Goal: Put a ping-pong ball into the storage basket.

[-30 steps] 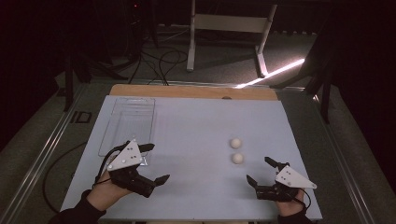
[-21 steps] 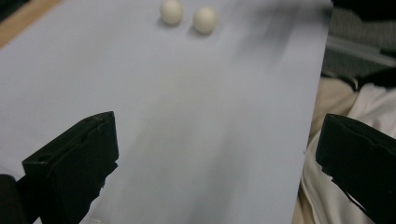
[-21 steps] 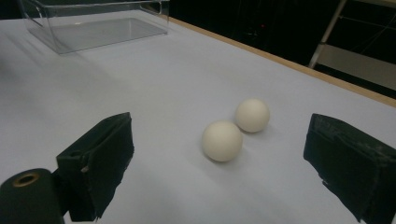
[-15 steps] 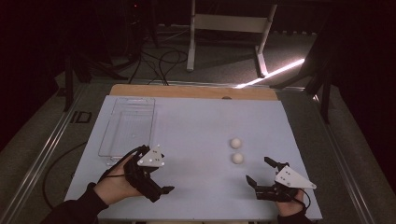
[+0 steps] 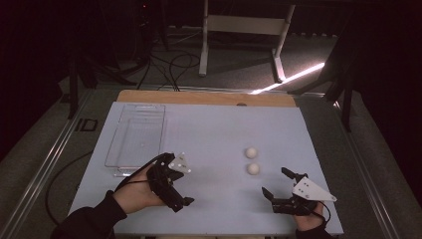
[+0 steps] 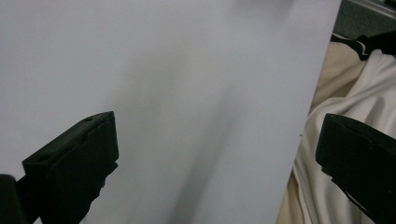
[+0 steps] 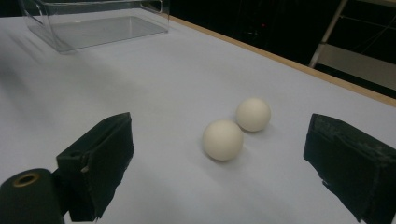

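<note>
- The two white balls are the things to pick up. The near ball (image 7: pixel 222 140) sits just in front of the right claw (image 7: pixel 219 163), between its two black jaws if you look along them. The far ball (image 7: pixel 253 114) is just behind the near ball, a bit to the claw's right, and I cannot tell if the two touch.
- From above, the near ball (image 5: pixel 253 169) lies ahead of the right claw (image 5: pixel 278 185) and a little to its left.
- The balls look small, round and smooth. I think they are very light and hard, so they can roll away or pop out of a squeeze.
- A good hold, I think, is across the middle of the near ball, one jaw on each side, with a soft squeeze.
- The right claw is wide open and holds nothing. The gap is much bigger than a ball.
- The left claw (image 5: pixel 181 194) is wide open too and empty. It looks down at the bare white table (image 6: pixel 187 93), and the balls are well off to its right.
- A clear tray (image 5: pixel 134 139) sits ahead of the left claw. It has nothing in it, so it may be the place for the balls.
</note>
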### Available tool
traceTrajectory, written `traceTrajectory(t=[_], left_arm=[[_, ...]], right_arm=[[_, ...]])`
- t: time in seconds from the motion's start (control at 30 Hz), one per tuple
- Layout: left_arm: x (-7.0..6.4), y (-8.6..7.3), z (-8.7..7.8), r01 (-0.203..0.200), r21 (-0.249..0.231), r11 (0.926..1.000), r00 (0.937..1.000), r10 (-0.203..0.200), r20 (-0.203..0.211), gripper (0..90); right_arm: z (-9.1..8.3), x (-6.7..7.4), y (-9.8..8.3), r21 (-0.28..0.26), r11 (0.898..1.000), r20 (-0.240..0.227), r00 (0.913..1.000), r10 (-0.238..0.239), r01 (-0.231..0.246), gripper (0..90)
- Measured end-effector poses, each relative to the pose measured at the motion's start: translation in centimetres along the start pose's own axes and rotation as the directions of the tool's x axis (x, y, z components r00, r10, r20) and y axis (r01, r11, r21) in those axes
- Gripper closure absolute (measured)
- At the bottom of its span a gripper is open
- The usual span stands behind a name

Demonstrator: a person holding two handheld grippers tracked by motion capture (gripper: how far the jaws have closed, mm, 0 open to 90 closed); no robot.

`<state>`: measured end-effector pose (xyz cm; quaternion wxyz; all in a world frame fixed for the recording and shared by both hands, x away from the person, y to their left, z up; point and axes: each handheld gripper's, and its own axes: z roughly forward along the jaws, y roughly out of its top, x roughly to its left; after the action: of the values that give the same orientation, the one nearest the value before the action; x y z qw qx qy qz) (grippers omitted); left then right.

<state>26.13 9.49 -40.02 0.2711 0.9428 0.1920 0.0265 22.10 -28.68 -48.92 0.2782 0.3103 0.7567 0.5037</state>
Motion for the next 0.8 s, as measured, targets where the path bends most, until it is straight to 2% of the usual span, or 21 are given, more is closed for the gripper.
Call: traceTrajectory(t=[0.27,0.33,0.37,0.43,0.47,0.53,0.57,0.8], left_arm=[[-0.3,1.4,1.1,-0.014,0.060,0.9981,0.9994,0.012,0.033,0.3],[-0.3,1.6,1.2,-0.014,0.065,0.9978,0.9992,0.011,0.038,0.3],[-0.2,2.0,1.2,0.000,0.058,0.9983,0.9993,-0.003,0.037,0.3],[-0.2,2.2,1.2,0.001,0.057,0.9984,0.9989,-0.003,0.048,0.4],[-0.3,2.7,1.1,0.001,0.055,0.9985,0.9993,-0.003,0.038,0.4],[-0.3,2.9,1.0,-0.003,0.060,0.9982,0.9990,0.001,0.046,0.4],[-0.4,3.4,0.9,0.000,0.061,0.9982,0.9994,-0.002,0.034,0.4],[-0.6,4.8,1.2,0.001,0.063,0.9980,0.9991,-0.004,0.043,0.4]], right_arm=[[-0.1,0.0,0.0,-0.005,1.000,0.009,0.9999,0.005,-0.005,8.5],[-0.1,0.0,0.0,-0.007,1.000,0.012,0.9999,0.003,-0.003,8.5],[-0.1,-0.1,0.0,-0.008,1.000,0.013,0.9999,0.001,-0.001,8.5],[-0.1,-0.1,0.0,-0.009,1.000,0.015,0.9999,0.000,0.001,8.5],[-0.1,-0.1,0.0,-0.011,1.000,0.018,0.9998,-0.001,0.001,8.5],[-0.1,-0.1,0.0,-0.011,1.000,0.019,0.9998,-0.004,0.004,8.5],[-0.1,-0.1,-0.1,-0.010,1.000,0.019,0.9998,-0.005,0.006,8.5],[0.0,-0.1,-0.1,-0.012,1.000,0.026,0.9996,-0.010,0.010,8.5]])
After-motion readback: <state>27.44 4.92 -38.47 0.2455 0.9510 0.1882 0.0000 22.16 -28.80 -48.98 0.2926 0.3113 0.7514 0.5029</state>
